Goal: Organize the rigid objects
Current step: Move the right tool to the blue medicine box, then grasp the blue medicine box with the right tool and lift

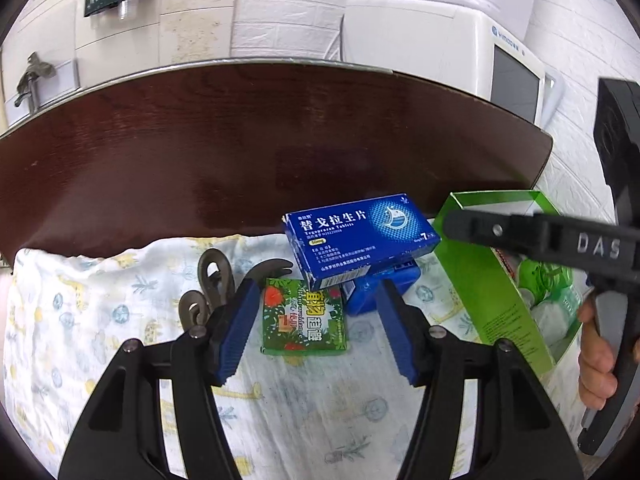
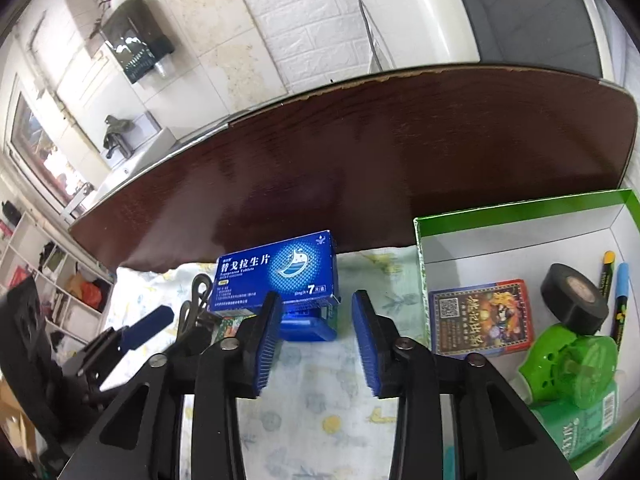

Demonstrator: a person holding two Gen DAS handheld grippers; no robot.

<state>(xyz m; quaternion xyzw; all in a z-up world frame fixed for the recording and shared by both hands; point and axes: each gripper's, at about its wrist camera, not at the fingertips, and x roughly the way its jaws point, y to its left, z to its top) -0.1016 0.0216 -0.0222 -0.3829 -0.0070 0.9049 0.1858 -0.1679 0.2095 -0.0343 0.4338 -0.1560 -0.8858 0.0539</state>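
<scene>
A blue medicine box [image 1: 356, 236] [image 2: 280, 276] lies tilted on top of a blue plastic case [image 1: 384, 288] [image 2: 308, 326] on the patterned cloth [image 1: 100, 312]. A small green packet [image 1: 304, 318] lies flat in front of it, between my left gripper's [image 1: 316, 324] open blue pads. Dark metal pliers [image 1: 214, 280] [image 2: 196, 300] lie to the left. My right gripper [image 2: 316, 332] is open and empty, just short of the blue case. A green-rimmed box [image 2: 520, 208] [image 1: 496, 264] at right holds a card pack [image 2: 480, 316], black tape [image 2: 574, 298], markers [image 2: 618, 288] and a green bottle [image 2: 572, 376].
The cloth lies on a dark wooden table [image 1: 240, 140] [image 2: 400, 152] whose far edge meets a white brick wall. A white appliance [image 1: 460, 36] stands behind the table at right. The right gripper's black body [image 1: 560, 236] crosses above the green box.
</scene>
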